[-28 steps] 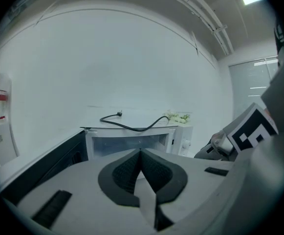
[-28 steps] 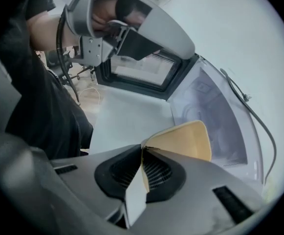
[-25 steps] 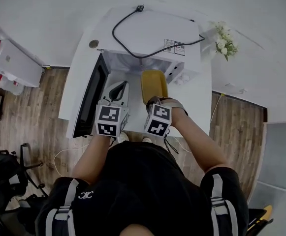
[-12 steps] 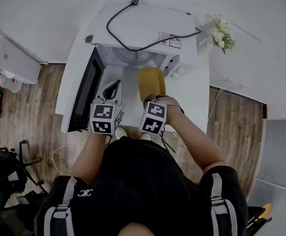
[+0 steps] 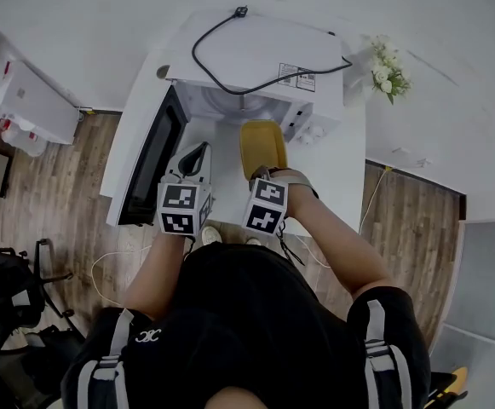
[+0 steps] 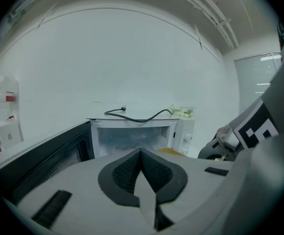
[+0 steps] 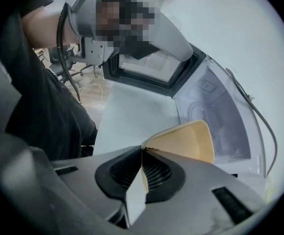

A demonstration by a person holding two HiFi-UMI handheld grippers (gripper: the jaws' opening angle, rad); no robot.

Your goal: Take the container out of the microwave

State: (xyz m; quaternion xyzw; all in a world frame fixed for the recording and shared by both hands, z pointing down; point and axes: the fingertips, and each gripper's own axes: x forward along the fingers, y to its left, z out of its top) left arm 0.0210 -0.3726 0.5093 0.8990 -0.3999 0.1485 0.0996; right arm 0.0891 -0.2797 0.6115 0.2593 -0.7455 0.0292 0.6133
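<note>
The yellow container [image 5: 262, 146] sits just outside the open white microwave [image 5: 264, 49], over the white table [image 5: 336, 173]. My right gripper [image 5: 261, 175] points steeply down and is shut on the container's near rim. In the right gripper view the pale rim runs between the pads of this gripper [image 7: 142, 152], and the container [image 7: 188, 141] stretches towards the oven cavity [image 7: 220, 111]. My left gripper [image 5: 198, 150] hovers to the left of the container, shut with nothing in it. Its closed jaws [image 6: 141, 154] face the microwave [image 6: 132, 136], with the container [image 6: 171, 151] at their right.
The microwave door [image 5: 149, 164] hangs open to the left, beside my left gripper. A black power cord [image 5: 256, 79] lies on top of the oven. White flowers [image 5: 388, 68] stand at the back right. A white cabinet [image 5: 30, 100] stands on the floor at left.
</note>
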